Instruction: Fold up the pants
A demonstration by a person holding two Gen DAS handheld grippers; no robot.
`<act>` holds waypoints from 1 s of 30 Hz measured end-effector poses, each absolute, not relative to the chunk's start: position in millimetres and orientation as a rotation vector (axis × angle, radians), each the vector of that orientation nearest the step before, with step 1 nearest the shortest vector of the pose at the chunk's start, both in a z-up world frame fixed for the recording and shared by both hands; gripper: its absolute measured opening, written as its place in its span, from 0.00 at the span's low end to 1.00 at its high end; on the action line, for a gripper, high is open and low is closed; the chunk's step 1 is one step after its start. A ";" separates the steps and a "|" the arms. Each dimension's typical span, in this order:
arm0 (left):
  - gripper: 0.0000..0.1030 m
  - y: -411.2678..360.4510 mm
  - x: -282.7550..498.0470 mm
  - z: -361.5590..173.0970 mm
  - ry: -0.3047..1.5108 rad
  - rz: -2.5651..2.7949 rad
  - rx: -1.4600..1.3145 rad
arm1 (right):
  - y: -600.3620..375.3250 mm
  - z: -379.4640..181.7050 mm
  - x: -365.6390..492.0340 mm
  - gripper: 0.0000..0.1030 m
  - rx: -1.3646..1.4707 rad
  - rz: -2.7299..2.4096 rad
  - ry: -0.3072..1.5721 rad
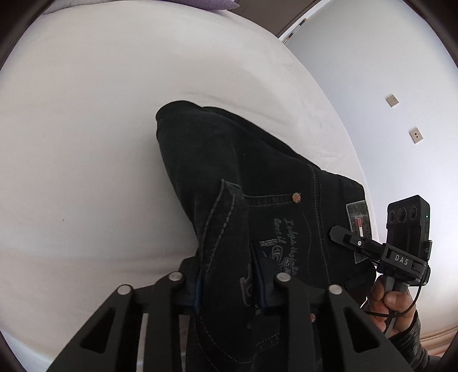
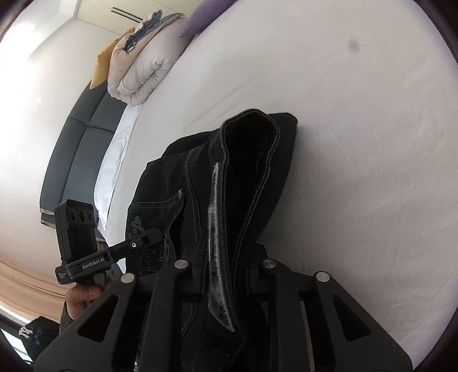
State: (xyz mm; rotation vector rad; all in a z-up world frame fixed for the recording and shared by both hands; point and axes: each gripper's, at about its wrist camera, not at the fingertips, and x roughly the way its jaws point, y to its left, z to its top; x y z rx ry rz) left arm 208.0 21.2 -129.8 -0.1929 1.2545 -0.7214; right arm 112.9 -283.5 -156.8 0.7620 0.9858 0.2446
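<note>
A: Where are the pants?

B: The black pants (image 1: pixel 257 177) lie on the white bed (image 1: pixel 86 143). Part of them is lifted up off the sheet, and both hand-held grippers have a hold of them.

A: What is the left hand-held gripper (image 1: pixel 229 292) doing?

B: Its jaws are squeezed on a hem of the dark cloth, near a pocket with gray writing stitched on it. The cloth runs right between the two fingers.

A: And the right hand-held gripper (image 2: pixel 226 280)?

B: It is pinched tight on the pants too. It grips a thick edge with a pale strip along it. The cloth stands up past the fingers like a little open tube.

A: Are the two close together?

B: Yes, side by side. A hand (image 1: pixel 389 300) holds the right one by its handle.

A: What else is on the bed?

B: A folded quilt (image 2: pixel 140 68) and a purple pillow (image 2: pixel 206 14), far off at the other end.
</note>
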 end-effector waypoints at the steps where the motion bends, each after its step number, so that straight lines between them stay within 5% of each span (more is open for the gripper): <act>1: 0.20 18.4 208.0 -123.5 1.245 -0.725 -0.185 | -281.6 -149.6 113.2 0.15 0.742 0.253 0.974; 11: 0.19 -34.7 239.4 -66.2 1.106 -0.800 -0.126 | -329.6 -96.6 135.7 0.15 0.724 0.271 0.849; 18: 0.21 -84.8 283.5 -96.7 1.148 -0.818 -0.119 | -411.1 -122.9 177.4 0.16 0.787 0.236 0.880; 25: 0.56 -94.3 292.6 -131.6 1.176 -0.753 -0.100 | -445.1 -166.4 174.8 0.25 0.833 0.192 0.945; 28: 0.64 -84.6 290.3 -136.0 1.164 -0.758 -0.143 | -449.7 -165.4 164.5 0.29 0.830 0.171 0.927; 30: 0.67 -88.9 284.7 -133.3 1.151 -0.747 -0.118 | -450.8 -164.0 153.9 0.40 0.826 0.146 0.918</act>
